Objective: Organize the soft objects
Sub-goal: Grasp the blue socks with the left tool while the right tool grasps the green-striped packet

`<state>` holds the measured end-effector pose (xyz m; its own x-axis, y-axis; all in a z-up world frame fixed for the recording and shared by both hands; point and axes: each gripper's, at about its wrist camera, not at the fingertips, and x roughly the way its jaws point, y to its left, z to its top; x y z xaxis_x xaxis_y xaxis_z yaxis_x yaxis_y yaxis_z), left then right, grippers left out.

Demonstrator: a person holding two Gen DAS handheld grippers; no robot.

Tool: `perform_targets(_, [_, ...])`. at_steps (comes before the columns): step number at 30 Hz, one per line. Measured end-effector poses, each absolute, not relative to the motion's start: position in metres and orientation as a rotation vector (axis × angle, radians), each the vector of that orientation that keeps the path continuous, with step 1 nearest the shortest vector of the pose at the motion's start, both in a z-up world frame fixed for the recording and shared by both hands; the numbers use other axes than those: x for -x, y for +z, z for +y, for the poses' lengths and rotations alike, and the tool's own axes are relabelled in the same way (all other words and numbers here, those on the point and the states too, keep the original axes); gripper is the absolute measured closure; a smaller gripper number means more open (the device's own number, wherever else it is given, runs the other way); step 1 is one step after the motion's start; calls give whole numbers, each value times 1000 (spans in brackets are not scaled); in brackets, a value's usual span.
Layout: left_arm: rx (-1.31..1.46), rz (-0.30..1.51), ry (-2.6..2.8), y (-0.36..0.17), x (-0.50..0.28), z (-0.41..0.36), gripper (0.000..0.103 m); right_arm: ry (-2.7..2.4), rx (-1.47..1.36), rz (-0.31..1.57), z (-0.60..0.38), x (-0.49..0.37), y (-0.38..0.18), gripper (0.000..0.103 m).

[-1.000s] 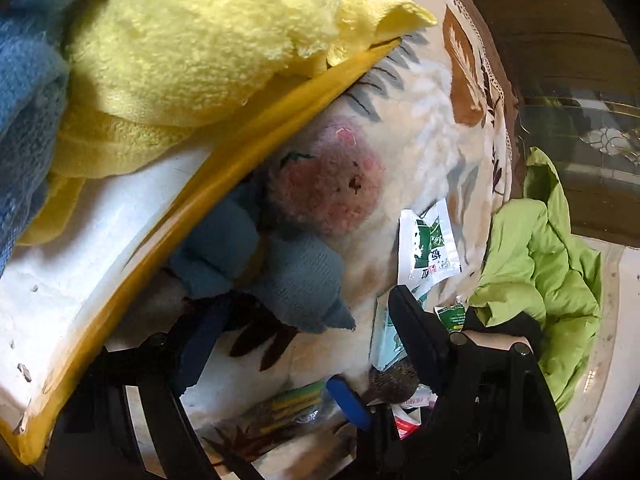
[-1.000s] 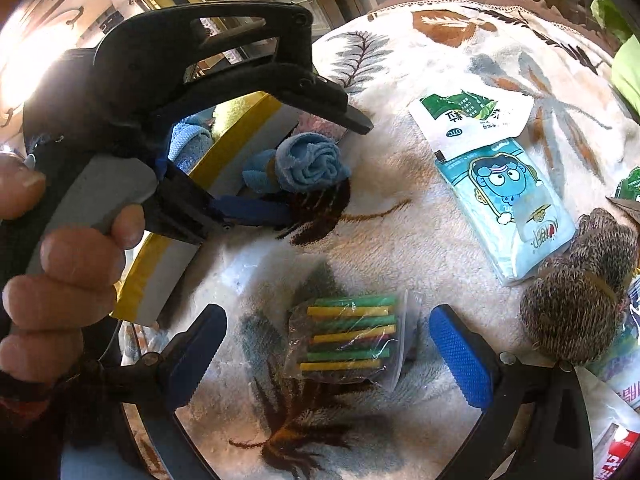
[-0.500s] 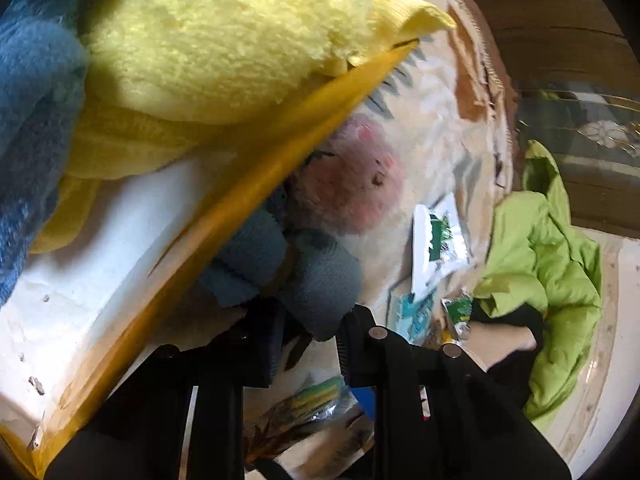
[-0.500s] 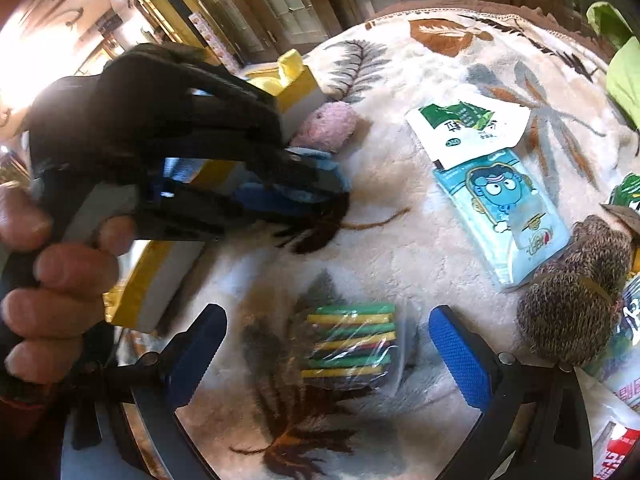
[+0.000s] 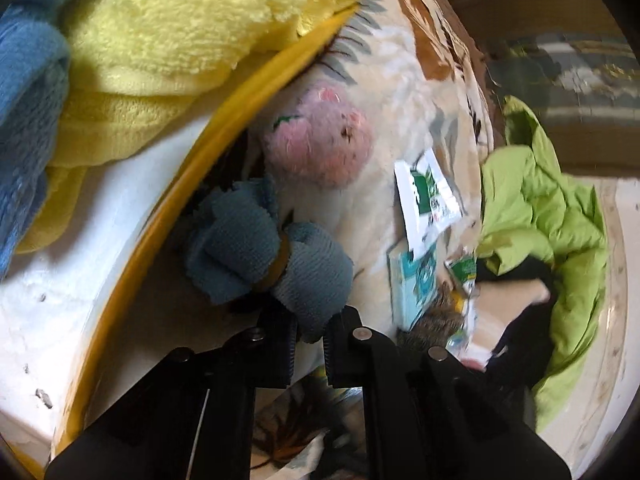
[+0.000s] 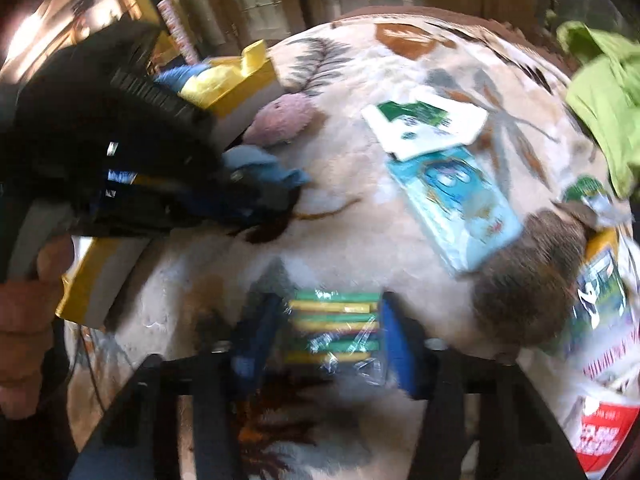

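While the blue rolled cloth (image 5: 276,264) is pinched between the fingers of the left gripper (image 5: 308,340) beside the yellow-edged box (image 5: 168,216), the pink plush ball (image 5: 316,144) is seen at its 12 o'clock. The packet of coloured sticks (image 6: 336,324) is enclosed by the right gripper (image 6: 328,340), its fingers pressed against the packet's sides.

Green-white sachet (image 6: 426,124) overlapping blue cartoon packet (image 6: 456,208); red-white packet (image 6: 604,436) at edge.
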<state>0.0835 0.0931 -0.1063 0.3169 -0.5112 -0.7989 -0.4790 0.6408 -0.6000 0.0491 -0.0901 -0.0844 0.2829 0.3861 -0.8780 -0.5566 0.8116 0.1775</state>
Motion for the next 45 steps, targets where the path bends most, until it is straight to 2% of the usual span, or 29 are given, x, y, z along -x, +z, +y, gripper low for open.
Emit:
perform_targets(9, [830,1279,-85,-85,-57,91,95,643,18,1139,-120,-37,-71,63])
perform_targets(20, [687,1264,-177,-57,-19,100,95,681,-13,1114,-114,-12,-48,62])
perform_targets(28, [550,1205,-174,-22,9,131,95,798,23,1065,-59,-3,-18,61])
perform_targets(34, [487,1193,-104,-18,33,176,95,906,58,1049,4,-2,-6,60])
perform_targets(45, [470,1230,-11,-52,33,228,95,983,189,1143,98,-10,-45,60])
